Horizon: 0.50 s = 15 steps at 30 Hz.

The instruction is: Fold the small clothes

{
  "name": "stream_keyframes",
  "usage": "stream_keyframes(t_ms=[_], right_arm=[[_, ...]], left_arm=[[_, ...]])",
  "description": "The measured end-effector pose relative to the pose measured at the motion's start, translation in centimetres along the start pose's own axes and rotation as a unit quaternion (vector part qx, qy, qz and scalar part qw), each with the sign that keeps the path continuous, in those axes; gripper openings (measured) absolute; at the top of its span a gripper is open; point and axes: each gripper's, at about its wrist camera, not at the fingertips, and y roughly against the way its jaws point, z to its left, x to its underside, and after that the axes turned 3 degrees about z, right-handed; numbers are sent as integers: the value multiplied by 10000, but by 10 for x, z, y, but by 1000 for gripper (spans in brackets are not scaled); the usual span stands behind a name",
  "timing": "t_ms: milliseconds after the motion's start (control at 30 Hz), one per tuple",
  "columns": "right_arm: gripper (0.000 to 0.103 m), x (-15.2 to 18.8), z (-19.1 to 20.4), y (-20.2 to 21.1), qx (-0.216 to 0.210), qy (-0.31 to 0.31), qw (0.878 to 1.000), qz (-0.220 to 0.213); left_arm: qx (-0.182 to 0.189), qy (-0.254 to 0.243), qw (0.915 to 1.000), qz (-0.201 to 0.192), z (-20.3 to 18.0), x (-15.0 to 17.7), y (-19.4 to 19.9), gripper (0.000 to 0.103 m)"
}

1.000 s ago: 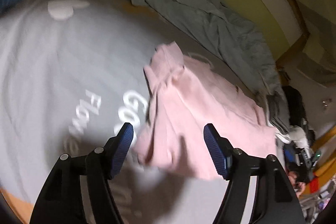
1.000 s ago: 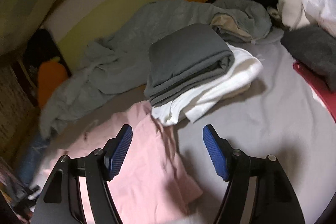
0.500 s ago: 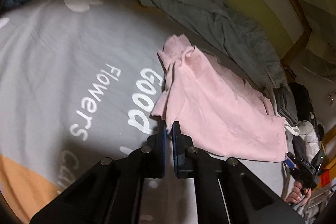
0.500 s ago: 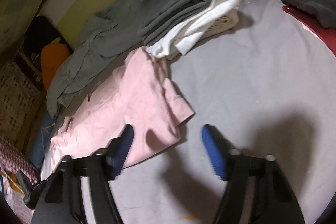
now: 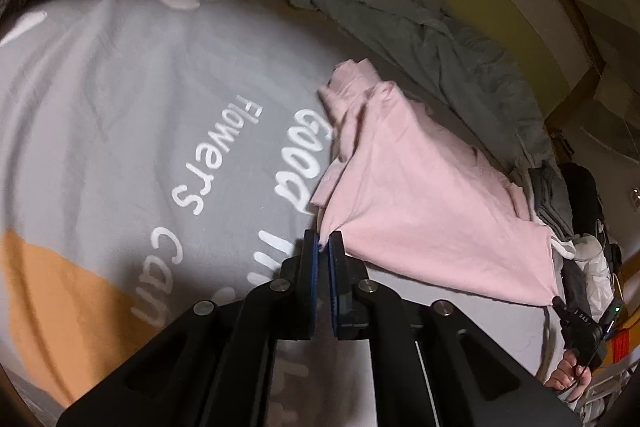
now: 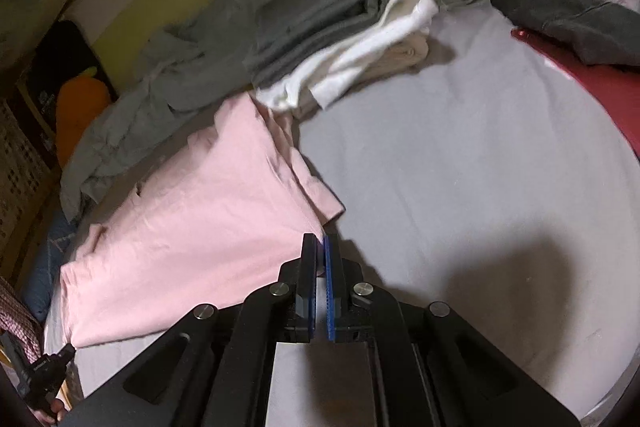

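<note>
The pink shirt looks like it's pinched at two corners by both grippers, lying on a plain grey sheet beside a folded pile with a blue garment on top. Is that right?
Nearly. The garment on top of the folded pile is dark grey, not blue, as the right wrist view shows. The rest holds: the pink shirt is pinched by the left gripper and the right gripper on the grey sheet.
</note>
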Motion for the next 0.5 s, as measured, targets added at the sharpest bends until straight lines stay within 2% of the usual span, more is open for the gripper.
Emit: stream_keyframes(t_ms=[67, 167, 267, 333, 433, 500], right_arm=[[3, 1, -1, 15, -121, -33, 9997, -189], [3, 16, -1, 41, -35, 26, 9993, -374], [3, 41, -8, 67, 84, 36, 9991, -421], [3, 56, -14, 85, 113, -1, 9989, -447], [3, 74, -20, 102, 170, -34, 9992, -349], [3, 80, -15, 103, 311, 165, 9992, -180]], left_arm=[[-23, -138, 9998, -156, -5, 6, 15, 4], [-132, -92, 9997, -180, -2, 22, 32, 4], [1, 475, 9988, 110, 16, 43, 46, 4], [18, 660, 9978, 97, 21, 55, 59, 4], [-213, 491, 9985, 100, 17, 59, 68, 4], [-465, 219, 9986, 137, 8, 58, 64, 5]])
